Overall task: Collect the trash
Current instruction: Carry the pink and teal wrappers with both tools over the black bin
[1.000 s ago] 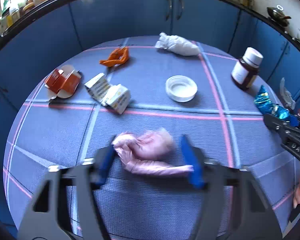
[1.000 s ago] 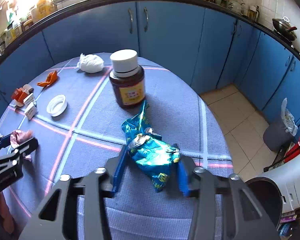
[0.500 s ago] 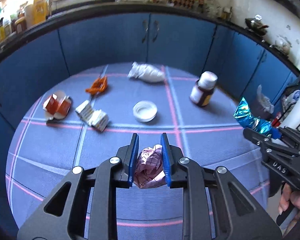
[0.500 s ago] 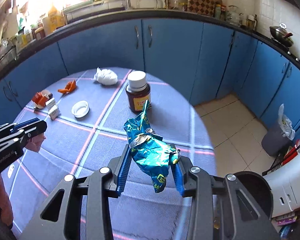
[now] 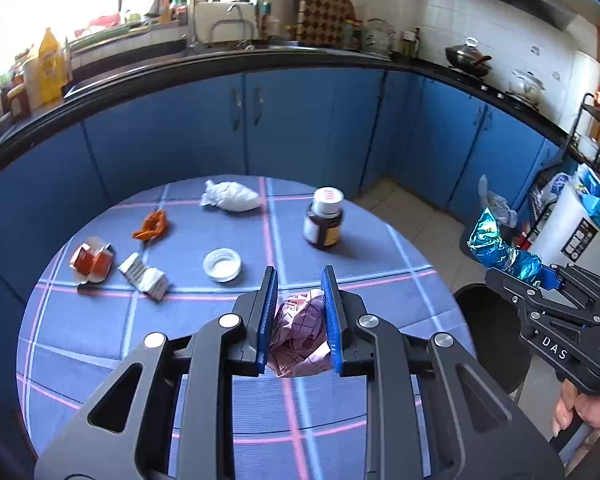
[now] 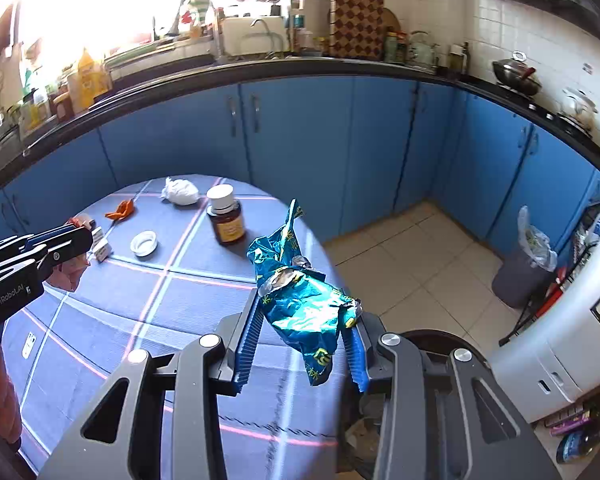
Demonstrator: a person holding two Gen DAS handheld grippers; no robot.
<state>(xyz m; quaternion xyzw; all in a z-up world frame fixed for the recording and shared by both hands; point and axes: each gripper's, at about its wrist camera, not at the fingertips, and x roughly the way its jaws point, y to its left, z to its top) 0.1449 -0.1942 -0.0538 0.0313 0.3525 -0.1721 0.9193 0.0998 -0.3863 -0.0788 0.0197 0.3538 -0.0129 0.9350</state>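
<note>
My left gripper (image 5: pixel 298 284) is shut on a crumpled pink wrapper (image 5: pixel 300 330) and holds it above the round blue-clothed table (image 5: pixel 204 360). My right gripper (image 6: pixel 304 316) is shut on a crumpled teal foil wrapper (image 6: pixel 300 292), raised near the table's right edge; the wrapper also shows in the left wrist view (image 5: pixel 500 248). A black bin (image 5: pixel 492 332) stands on the floor under the right gripper, its rim (image 6: pixel 432 340) behind the right fingers. On the table lie a white tissue wad (image 5: pixel 230 197), an orange scrap (image 5: pixel 151 226), a red torn packet (image 5: pixel 91 260) and a crushed white carton (image 5: pixel 144 276).
A brown bottle with a white cap (image 5: pixel 326 220) and a white lid (image 5: pixel 222 265) stand on the table. A grey bin with a plastic bag (image 6: pixel 524 272) and a white appliance (image 6: pixel 572 332) stand on the tiled floor at right. Blue cabinets ring the room.
Both grippers closed on their wrappers and lifted them off the table. The right gripper has carried the teal wrapper rightward over the black bin.
</note>
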